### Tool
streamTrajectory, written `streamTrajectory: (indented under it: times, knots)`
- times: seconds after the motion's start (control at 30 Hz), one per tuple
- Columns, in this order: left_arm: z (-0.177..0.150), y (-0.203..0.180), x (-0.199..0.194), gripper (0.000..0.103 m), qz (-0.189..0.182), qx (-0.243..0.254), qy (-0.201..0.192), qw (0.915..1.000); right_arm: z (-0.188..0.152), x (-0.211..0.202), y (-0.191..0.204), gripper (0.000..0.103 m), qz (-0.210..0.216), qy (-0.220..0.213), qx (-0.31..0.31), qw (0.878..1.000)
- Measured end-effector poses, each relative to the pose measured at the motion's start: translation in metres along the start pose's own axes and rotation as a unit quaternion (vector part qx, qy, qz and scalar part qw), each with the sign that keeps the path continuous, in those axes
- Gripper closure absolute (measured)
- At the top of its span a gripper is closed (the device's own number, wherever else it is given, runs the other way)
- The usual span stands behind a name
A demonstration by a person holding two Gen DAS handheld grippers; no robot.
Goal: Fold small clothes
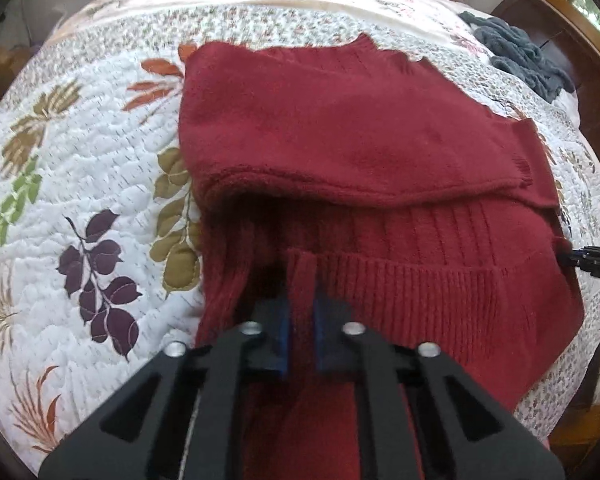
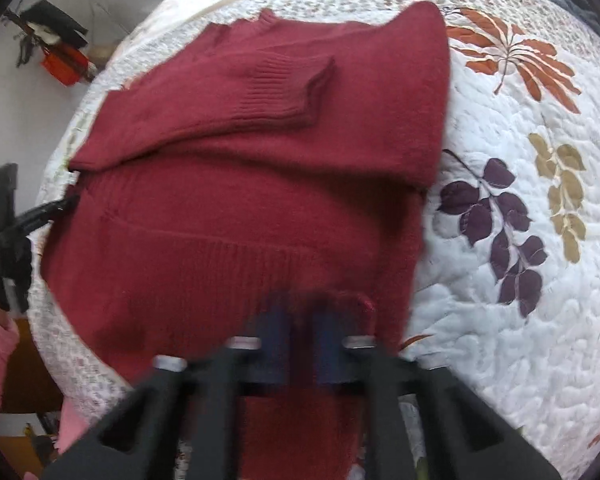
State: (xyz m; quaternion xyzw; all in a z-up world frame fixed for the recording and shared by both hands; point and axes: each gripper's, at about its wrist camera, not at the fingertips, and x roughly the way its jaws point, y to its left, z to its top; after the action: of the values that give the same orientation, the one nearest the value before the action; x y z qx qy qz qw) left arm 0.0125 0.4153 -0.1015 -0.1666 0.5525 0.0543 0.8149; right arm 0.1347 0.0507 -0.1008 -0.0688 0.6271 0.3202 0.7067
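We see the left gripper [image 1: 301, 320] nearest, its blue fingers [image 1: 283, 334] pinched on a ribbed hem fold of the red sweater [image 1: 340, 132]. The right gripper [image 2: 300, 324] likewise clamps the hem — blurred. Beyond, the sweater lies part-folded on the bed's leaf-patterned quilt [image 1: 80, 184].

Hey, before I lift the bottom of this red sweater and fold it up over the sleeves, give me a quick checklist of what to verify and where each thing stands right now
1. Left gripper shut on the ribbed hem: ok.
2. Right gripper shut on the hem: ok, though that view is blurred.
3. Sleeve cuff folded onto the red sweater: ok.
4. Second sleeve lying flat: cannot tell.
5. Quilt bare around the sweater: ok.
6. Grey cloth away from the fold path: ok.
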Motion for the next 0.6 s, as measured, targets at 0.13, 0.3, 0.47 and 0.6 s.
streamTrajectory:
  times: [0.13,0.3,0.47,0.6]
  knots:
    - [-0.009,-0.009,-0.027,0.098,-0.023,0.006,-0.034,0.9991,-0.015,-0.026,0.003,0.099,0.023,-0.034,-0.001,0.999]
    - [-0.024,-0.017,-0.061,0.098,-0.022,0.016,-0.075,0.9969,-0.030,-0.064,-0.008,0.099,0.062,-0.074,0.032,0.995]
    - [-0.016,-0.017,-0.095,0.098,-0.012,0.011,-0.122,0.9924,-0.026,-0.102,-0.012,0.099,0.073,-0.114,0.039,0.990]
    - [0.001,-0.027,-0.119,0.098,0.001,0.023,-0.163,0.9864,-0.009,-0.126,-0.010,0.100,0.076,-0.142,0.042,0.986]
